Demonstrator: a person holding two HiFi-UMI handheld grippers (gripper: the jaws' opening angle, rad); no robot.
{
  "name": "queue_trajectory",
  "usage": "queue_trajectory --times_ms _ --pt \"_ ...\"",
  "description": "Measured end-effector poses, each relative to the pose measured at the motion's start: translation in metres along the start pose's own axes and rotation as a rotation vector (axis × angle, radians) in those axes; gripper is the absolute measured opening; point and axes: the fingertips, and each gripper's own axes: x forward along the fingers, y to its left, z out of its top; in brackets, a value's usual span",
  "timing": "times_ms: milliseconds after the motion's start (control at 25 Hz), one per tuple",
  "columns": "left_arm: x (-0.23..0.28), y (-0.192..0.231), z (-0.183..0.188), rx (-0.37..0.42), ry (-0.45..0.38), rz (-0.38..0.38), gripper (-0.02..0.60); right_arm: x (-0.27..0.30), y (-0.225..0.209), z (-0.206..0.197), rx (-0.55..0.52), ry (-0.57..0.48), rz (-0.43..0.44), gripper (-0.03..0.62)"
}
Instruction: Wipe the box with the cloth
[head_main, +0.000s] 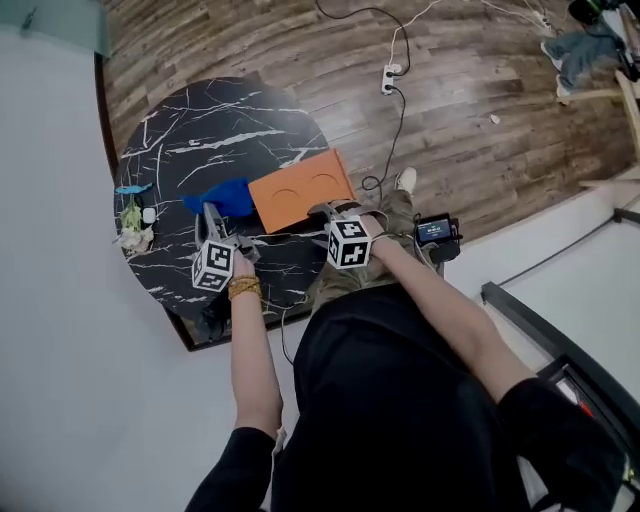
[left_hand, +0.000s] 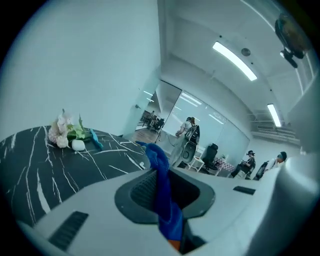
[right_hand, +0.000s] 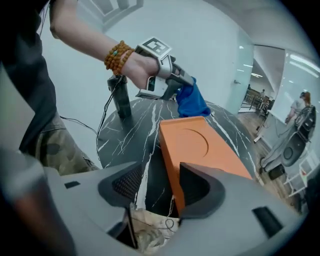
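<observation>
Looks like an open-plan office or lab to me: wood-plank floor (head_main: 450, 120), power strip (head_main: 390, 77) at my 12 o'clock, glass partitions (left_hand: 165, 107) and ceiling strip lights (left_hand: 234, 61) around 1 o'clock, office chair (left_hand: 211, 152) beyond the marble table (head_main: 220, 130).

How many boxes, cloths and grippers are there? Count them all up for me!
Box: 1, orange
Cloth: 1, blue, pinched in the left gripper's jaws
Grippers: 2, the left gripper and the right gripper
Total: 4
</observation>
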Motion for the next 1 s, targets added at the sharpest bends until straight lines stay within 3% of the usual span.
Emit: queue_trajectory --times_ms 80,160,280,360,600,680,760,1000 --pt "0.008 0.006 0.005 -0.003 -0.024 0.033 0.057 0.001 0.000 0.000 -0.022 0.029 -0.005 0.210" --pt "0.016 0.008 -0.006 -0.047 0.003 0.028 0.057 0.003 -0.004 0.000 -0.039 0.052 -0.014 0.210" --pt "0.024 -0.002 -0.051 -0.089 0.165 -0.025 0.057 0.007 -0.009 -0.002 -0.044 0.073 -0.008 0.210" --pt "0.023 -0.016 -0.069 -0.098 0.243 -0.095 0.058 0.008 -0.010 -0.001 -0.059 0.078 0.005 0.210" --pt "0.023 -0.042 -0.074 -0.204 0.283 -0.327 0.057 0.008 -0.010 -0.002 -0.065 0.087 0.018 0.210" --pt "0.021 -0.056 -0.078 -0.236 0.337 -0.437 0.057 0.009 -0.010 -0.001 -0.061 0.087 0.014 0.210" --pt "0.019 -0.063 -0.085 -0.244 0.394 -0.495 0.057 0.010 -0.012 -0.001 -0.051 0.084 0.011 0.210" --pt "0.002 -0.056 -0.097 -0.331 0.446 -0.486 0.057 0.008 -0.011 0.000 -0.037 0.073 0.010 0.210"
